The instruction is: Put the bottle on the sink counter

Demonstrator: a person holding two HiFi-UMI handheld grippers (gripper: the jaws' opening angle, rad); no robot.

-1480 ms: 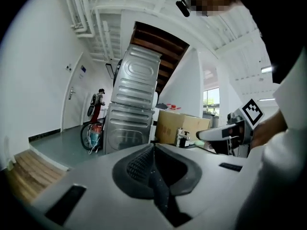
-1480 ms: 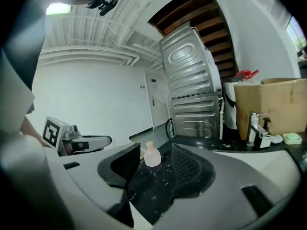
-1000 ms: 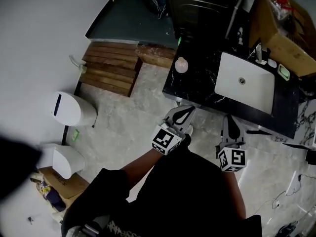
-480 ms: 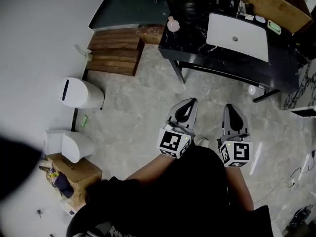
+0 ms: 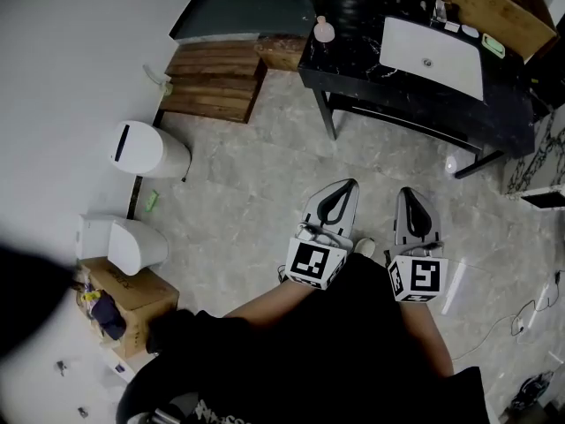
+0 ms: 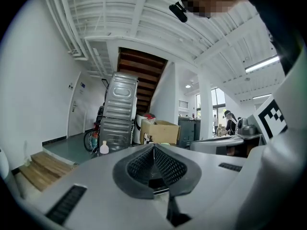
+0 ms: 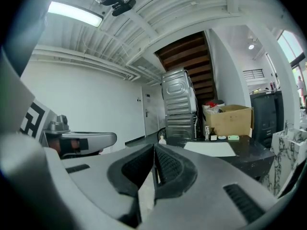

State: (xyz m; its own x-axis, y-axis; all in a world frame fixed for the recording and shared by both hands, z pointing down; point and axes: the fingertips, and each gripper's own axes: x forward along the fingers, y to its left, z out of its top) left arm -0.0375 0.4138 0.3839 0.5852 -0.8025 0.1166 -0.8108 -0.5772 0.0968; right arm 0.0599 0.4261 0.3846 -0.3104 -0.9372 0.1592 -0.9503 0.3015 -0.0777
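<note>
A small pale pink bottle (image 5: 325, 30) stands on the left end of the black marble sink counter (image 5: 415, 95), left of the white basin (image 5: 434, 56). It shows far off in the left gripper view as the bottle (image 6: 104, 148) and in the right gripper view as the bottle (image 7: 162, 139). Both grippers hang close to my body, well short of the counter. My left gripper (image 5: 341, 193) is shut with nothing in it, and my right gripper (image 5: 412, 196) beside it is shut and empty too.
Two white lidded bins (image 5: 146, 148) (image 5: 119, 243) stand by the left wall, a cardboard box (image 5: 119, 303) below them. Wooden steps (image 5: 212, 82) lie left of the counter. A large cardboard box (image 5: 494, 7) sits behind the basin. Cables (image 5: 530, 312) trail at right.
The view has pulled back from the counter, which now lies farther up the frame. Both grippers have stayed together near my body, and the bottle has stayed on the counter.
</note>
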